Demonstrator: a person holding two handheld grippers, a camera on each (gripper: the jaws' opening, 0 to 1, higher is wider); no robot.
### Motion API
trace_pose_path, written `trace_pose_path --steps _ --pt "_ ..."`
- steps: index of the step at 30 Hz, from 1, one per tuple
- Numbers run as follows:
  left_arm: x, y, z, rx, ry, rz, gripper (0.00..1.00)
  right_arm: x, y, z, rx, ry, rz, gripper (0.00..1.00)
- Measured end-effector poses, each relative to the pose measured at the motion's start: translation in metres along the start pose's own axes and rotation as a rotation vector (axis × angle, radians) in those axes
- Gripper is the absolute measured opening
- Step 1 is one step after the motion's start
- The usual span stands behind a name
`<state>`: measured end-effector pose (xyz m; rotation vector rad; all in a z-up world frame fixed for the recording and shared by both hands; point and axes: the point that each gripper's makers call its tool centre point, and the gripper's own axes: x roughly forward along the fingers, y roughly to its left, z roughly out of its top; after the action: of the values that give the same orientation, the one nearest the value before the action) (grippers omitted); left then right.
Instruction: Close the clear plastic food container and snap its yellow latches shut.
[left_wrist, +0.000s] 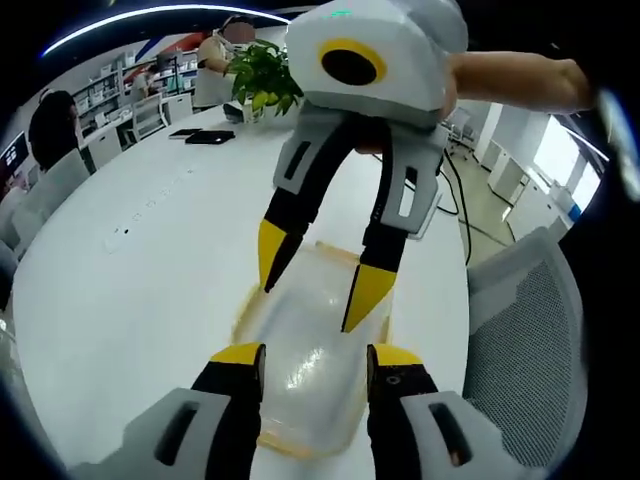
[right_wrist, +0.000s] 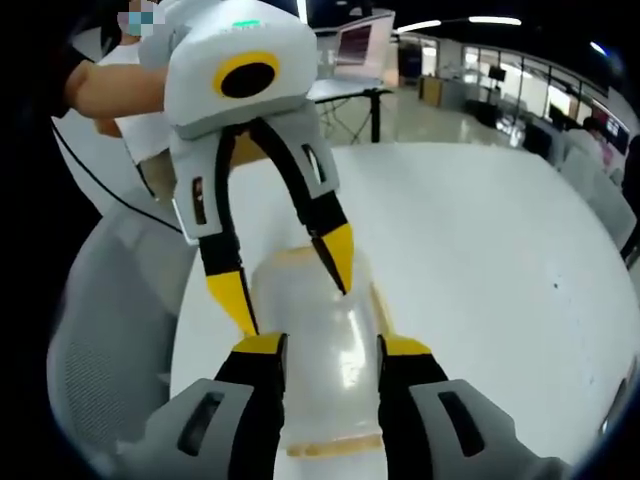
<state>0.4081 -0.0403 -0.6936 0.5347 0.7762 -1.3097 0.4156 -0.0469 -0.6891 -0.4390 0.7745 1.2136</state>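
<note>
Container (left_wrist: 305, 365), clear with yellow trim, lies flat on the white worktop (left_wrist: 130, 300) in the left gripper view, at about 6 o'clock. The left tool (left_wrist: 315, 372) rises from the bottom with its two yellow-tipped jaws set either side of the near end of the container; whether they press on it I cannot tell, though the jaws stand spread. From 12 o'clock the right tool (left_wrist: 315, 285) comes down, held by a hand (left_wrist: 450, 85), its jaws parted and their yellow tips resting at or just over the far end of the container. A plant (left_wrist: 262, 78) stands at 11 o'clock near a dark flat thing (left_wrist: 210, 137). A mesh chair (left_wrist: 530, 340) sits at 4 o'clock, off the worktop's edge. A seated person (left_wrist: 52, 125) shows at 10 o'clock.

In the right gripper view the container (right_wrist: 330, 340) lies at 6 o'clock on the worktop (right_wrist: 480, 270), near its edge. The right tool (right_wrist: 330, 370) rises from the bottom, jaws spread to either side of the container's near end, not clenched. The left tool (right_wrist: 295, 290) reaches in from 11 o'clock, jaws apart, one tip over the container's far part and the other at its side. A grey chair (right_wrist: 110, 320) stands at 9 o'clock. Another table (right_wrist: 345, 90) stands at 12 o'clock.
</note>
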Motion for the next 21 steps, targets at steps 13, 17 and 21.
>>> trace_pose_path --steps 13,17,21 --pt "0.004 -0.021 -0.001 0.112 0.001 0.012 0.39 0.003 -0.013 -0.003 0.051 0.002 -0.010 0.35" --pt "0.008 -0.028 -0.006 0.152 0.008 0.021 0.41 0.005 -0.010 -0.001 0.047 0.003 0.012 0.36" --pt "0.012 -0.031 -0.011 0.186 0.020 0.036 0.46 0.009 -0.009 0.001 0.038 0.010 0.020 0.37"
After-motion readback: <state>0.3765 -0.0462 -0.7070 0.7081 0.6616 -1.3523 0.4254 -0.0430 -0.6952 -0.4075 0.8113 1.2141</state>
